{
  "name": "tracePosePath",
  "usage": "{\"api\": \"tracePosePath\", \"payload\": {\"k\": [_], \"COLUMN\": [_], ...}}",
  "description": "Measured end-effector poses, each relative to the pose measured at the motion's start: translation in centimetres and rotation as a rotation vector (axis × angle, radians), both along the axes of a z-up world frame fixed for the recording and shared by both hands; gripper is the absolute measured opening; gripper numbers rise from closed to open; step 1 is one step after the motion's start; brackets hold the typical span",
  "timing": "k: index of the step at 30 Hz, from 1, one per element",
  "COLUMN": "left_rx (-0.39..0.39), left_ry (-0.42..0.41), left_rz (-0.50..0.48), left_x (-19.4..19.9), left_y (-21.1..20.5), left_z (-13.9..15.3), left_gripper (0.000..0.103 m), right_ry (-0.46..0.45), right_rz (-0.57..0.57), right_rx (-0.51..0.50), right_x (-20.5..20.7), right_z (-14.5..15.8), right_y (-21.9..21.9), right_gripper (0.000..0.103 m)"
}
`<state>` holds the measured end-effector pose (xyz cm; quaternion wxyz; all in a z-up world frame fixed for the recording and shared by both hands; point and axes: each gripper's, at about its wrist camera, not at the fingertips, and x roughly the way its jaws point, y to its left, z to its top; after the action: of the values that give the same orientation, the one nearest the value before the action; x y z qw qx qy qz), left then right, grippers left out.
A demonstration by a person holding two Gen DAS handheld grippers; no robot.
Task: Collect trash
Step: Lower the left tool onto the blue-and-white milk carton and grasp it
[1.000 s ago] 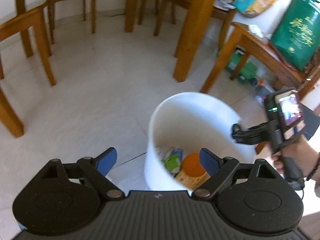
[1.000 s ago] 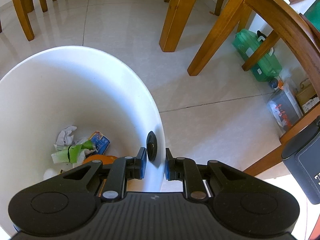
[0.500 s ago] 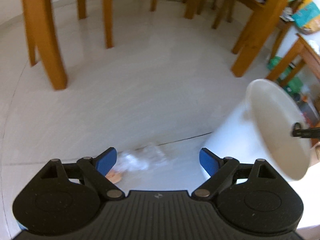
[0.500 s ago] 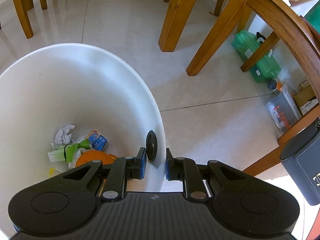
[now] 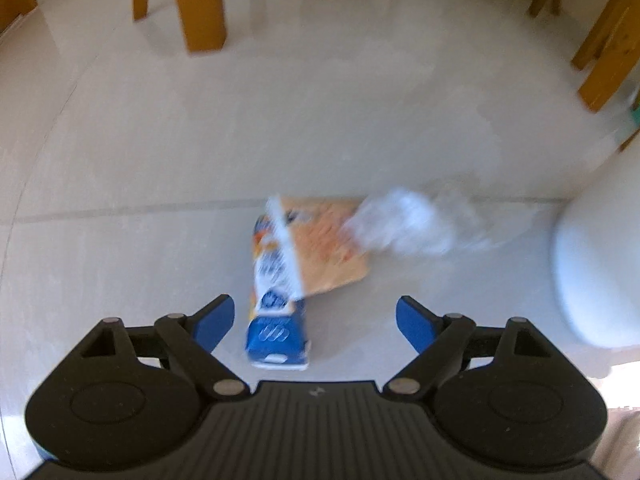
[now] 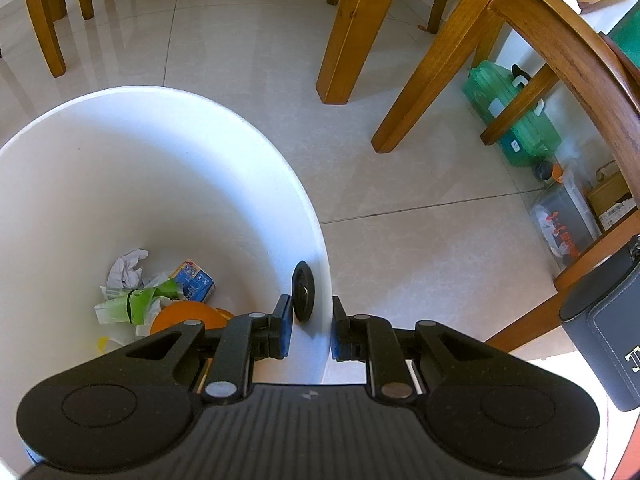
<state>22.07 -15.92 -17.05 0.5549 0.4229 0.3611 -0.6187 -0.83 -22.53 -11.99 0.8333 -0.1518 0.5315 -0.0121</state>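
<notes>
A blue-and-orange snack packet (image 5: 286, 276) lies on the tiled floor, blurred, its blue end between my left gripper's fingers. A crumpled clear plastic wrapper (image 5: 404, 222) rests against its far right side. My left gripper (image 5: 315, 322) hovers over the packet with jaws wide and closing; the pads touch nothing. My right gripper (image 6: 309, 332) is shut on the rim of the white bin (image 6: 256, 184), one finger inside, one outside. In the bin lie crumpled paper (image 6: 128, 266), a green wrapper (image 6: 136, 304), a small blue carton (image 6: 194, 280) and an orange lid (image 6: 186, 316).
Wooden chair and table legs (image 5: 198, 4) stand on the floor beyond the packet, and more legs (image 6: 350, 28) rise beyond the bin. A green plastic case (image 6: 516, 116) and boxes sit under the table at right. The bin's side (image 5: 592, 272) shows at the right of the left wrist view.
My left gripper swung away from the bin and dropped toward the floor, bringing the packet and clear wrapper close under its fingers. The right gripper and the bin stayed still.
</notes>
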Motion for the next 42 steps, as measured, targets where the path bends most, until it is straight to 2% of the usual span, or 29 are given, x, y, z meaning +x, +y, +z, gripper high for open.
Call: {"api": "tracePosePath", "payload": {"k": [4,6,8,10,13,19,22,26,31,36,42], "left_rx": [0.018,0.005,0.004,0.003,-0.004,0.000,0.024,0.061,0.052,0.058,0.051], "left_ry": [0.032,0.016,-0.011,-0.029,-0.032,-0.027,0.010,0.016,0.006,-0.019,-0.018], "left_rz": [0.053,0.048,0.030,0.018,0.024,0.007,0.004,-0.012,0.037,0.027,0.013], "left_x": [0.8,0.7,0.8,0.9,1.3,1.8,2.3,2.6,2.3,0.9,0.5], "left_y": [0.0,-0.1,-0.5,-0.9,-0.9,1.2,3.0,4.9,3.9,2.9,3.7], "left_z": [-2.7,-3.3,-4.0,-4.5,-4.8,-5.1,-5.0,-5.4,-6.0,-6.9,-6.8], "left_gripper": [0.077,0.073,0.064,0.050,0.038,0.037,0.037,0.038,0.040,0.042,0.036], "right_ry": [-0.001,0.000,-0.002,-0.002,-0.002,-0.001,0.000,0.001,0.001,0.004,0.005], "right_rz": [0.003,0.007,0.011,0.014,0.014,0.013,0.013,0.015,0.015,0.014,0.014], "right_rx": [-0.004,-0.011,-0.020,-0.028,-0.030,-0.029,-0.024,-0.022,-0.021,-0.020,-0.018], "right_x": [0.0,0.0,0.0,0.0,0.0,0.0,0.0,-0.1,-0.1,0.0,0.1], "right_z": [0.0,0.0,-0.1,-0.2,-0.2,-0.2,-0.1,-0.1,0.0,0.0,-0.1], "right_y": [0.0,0.1,0.2,0.3,0.3,0.4,0.3,0.2,0.1,0.0,0.0], "right_gripper": [0.022,0.022,0.022,0.023,0.023,0.023,0.023,0.022,0.022,0.022,0.022]}}
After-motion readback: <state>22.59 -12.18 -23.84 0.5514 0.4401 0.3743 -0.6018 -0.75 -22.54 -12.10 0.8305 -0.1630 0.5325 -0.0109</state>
